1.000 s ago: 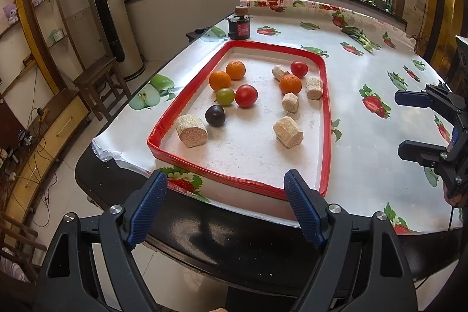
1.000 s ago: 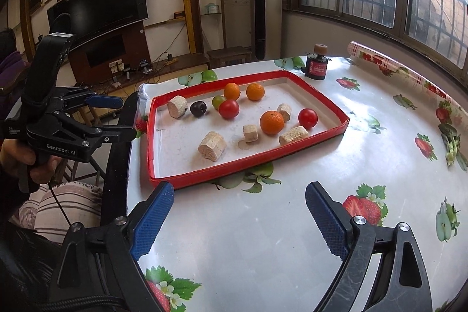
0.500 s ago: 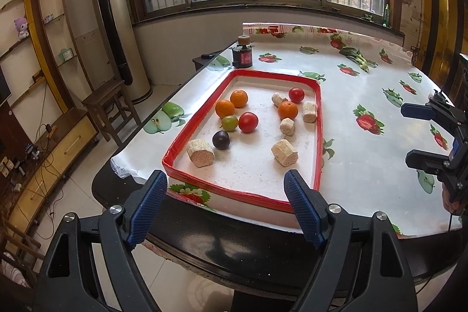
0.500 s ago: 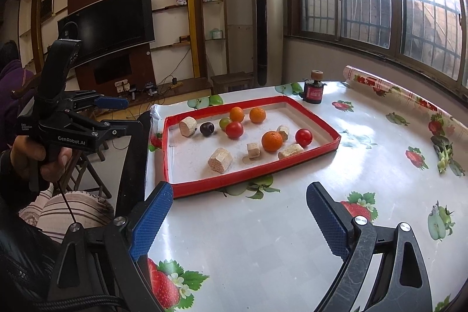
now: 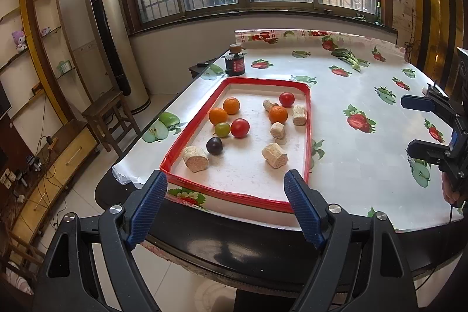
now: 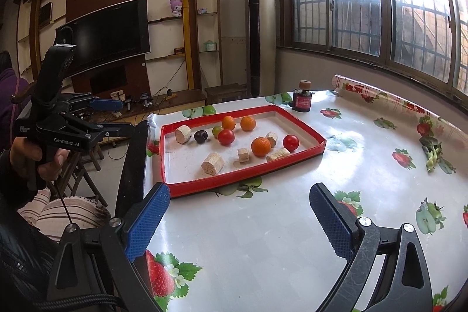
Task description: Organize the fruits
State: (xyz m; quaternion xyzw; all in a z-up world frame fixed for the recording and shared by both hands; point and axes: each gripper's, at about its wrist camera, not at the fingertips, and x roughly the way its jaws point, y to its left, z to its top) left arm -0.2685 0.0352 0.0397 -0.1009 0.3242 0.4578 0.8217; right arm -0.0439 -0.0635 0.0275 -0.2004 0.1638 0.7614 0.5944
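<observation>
**Loose fruit, nothing held**

Hovering short of the tray point(image 5: 307, 136): left gripper point(image 5: 225, 206) and right gripper point(image 6: 237, 217), both gaping, right one just widening, nothing between. Inside the tray, fruits lying mixed among beige chunks: plum point(image 5: 214, 145), tomato point(image 5: 240, 128), orange point(image 5: 278, 114). Risking rolling fruit on any glancing nudge.

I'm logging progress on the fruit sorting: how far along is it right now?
Nothing looks done: oranges, tomatoes, a green fruit and a dark plum lie mixed with beige chunks in the red tray. Nothing is in hand: the left gripper and right gripper are open, empty and short of the tray. All sorting remains.
</observation>
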